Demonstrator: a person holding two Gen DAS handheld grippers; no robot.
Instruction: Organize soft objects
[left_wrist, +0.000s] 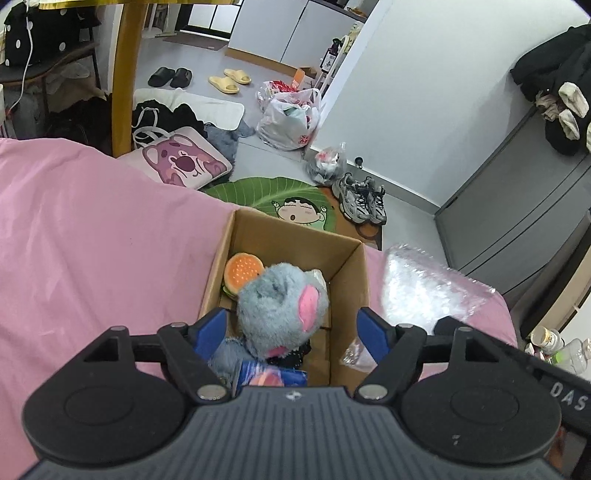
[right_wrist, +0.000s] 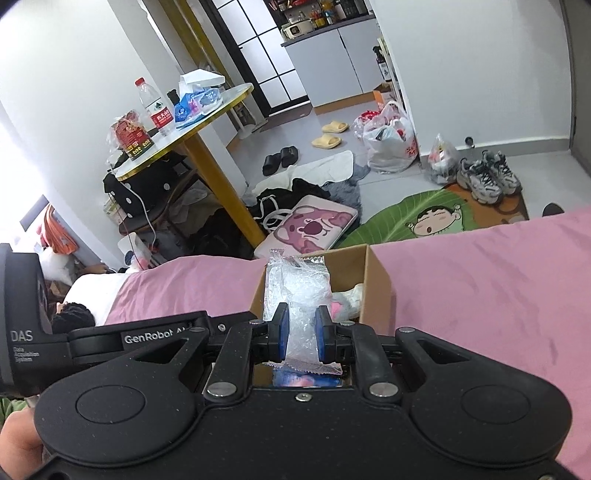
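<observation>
Right gripper (right_wrist: 300, 334) clenched on clear plastic packet (right_wrist: 295, 291) above cardboard box (right_wrist: 376, 280); left gripper (left_wrist: 291, 328) spread wide (empty). Lower before releasing, clear of grey plush (left_wrist: 280, 306).

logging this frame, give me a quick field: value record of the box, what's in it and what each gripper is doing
surface: pink bedspread
container: open cardboard box on the bedspread
in box: grey plush toy, burger plush
left gripper: open, over the box, holding nothing
right gripper: shut on clear plastic packet, beside the box
floor: leaf-shaped cartoon rug, grey sneakers
</observation>
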